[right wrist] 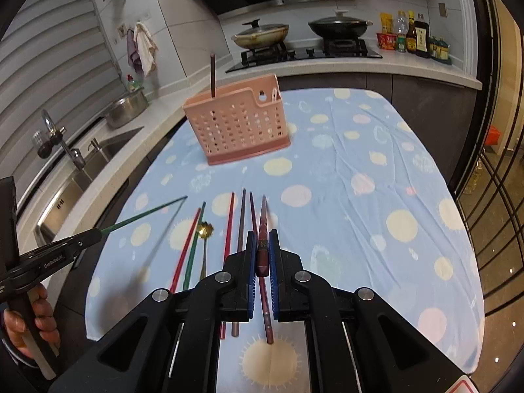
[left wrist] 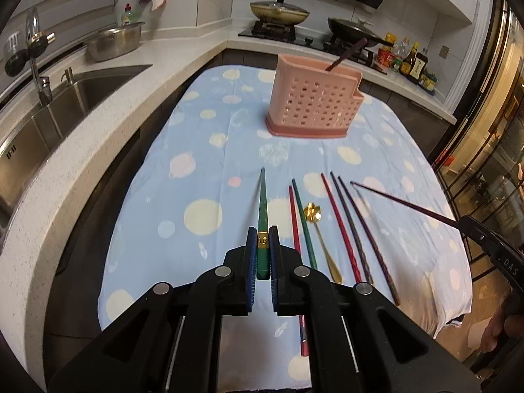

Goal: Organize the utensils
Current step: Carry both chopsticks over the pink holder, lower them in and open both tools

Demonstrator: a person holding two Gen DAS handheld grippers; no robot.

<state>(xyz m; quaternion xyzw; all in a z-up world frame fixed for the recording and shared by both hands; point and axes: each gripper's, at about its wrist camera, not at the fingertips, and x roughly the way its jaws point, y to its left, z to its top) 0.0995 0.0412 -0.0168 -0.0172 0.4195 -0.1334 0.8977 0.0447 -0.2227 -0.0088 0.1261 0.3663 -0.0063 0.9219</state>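
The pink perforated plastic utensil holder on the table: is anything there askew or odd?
The pink perforated plastic utensil holder stands upright on the spotted blue tablecloth. It holds a single dark chopstick, without its pair. Nothing looks spilled or damaged.

The holder [left wrist: 314,104] looks matt pink plastic with punched holes. The bench cloth [left wrist: 203,163] is soft, creased fabric. The spoon [left wrist: 322,242] is shiny gold metal. The chopsticks [left wrist: 340,226] look glossy lacquered.
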